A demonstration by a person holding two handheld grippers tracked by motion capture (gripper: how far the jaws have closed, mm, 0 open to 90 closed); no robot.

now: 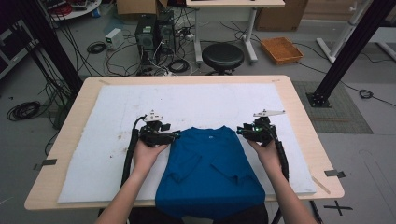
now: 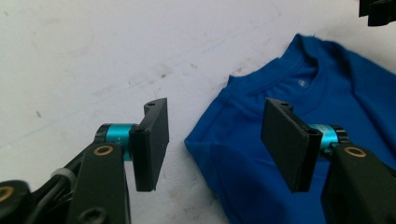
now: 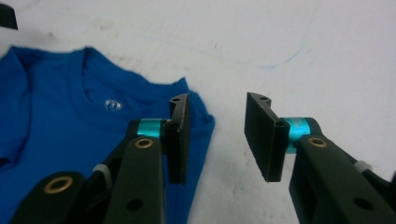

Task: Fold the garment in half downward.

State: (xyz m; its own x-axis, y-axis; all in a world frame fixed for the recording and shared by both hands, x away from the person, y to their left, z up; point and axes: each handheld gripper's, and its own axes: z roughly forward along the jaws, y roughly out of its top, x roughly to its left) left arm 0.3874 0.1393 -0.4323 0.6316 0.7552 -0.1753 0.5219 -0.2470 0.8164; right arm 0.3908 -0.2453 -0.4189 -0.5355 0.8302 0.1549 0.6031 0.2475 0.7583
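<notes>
The left gripper (image 1: 173, 136) sat at centre-left of the high view with its jaws spread wide, straddling the shoulder corner of the blue T-shirt (image 1: 210, 170) — nothing pinched between them. The right gripper (image 1: 241, 130) — also released — hovered at the opposite shoulder. The shirt lay folded on the white mat (image 1: 107, 121), lower centre of the frame, hem over the near edge.

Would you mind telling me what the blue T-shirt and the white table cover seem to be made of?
The blue T-shirt looks like soft matte knit, probably cotton: ribbed collar, limp folds. The white table cover looks like matte foam board or felt, scuffed and stained; I can't tell which.
</notes>
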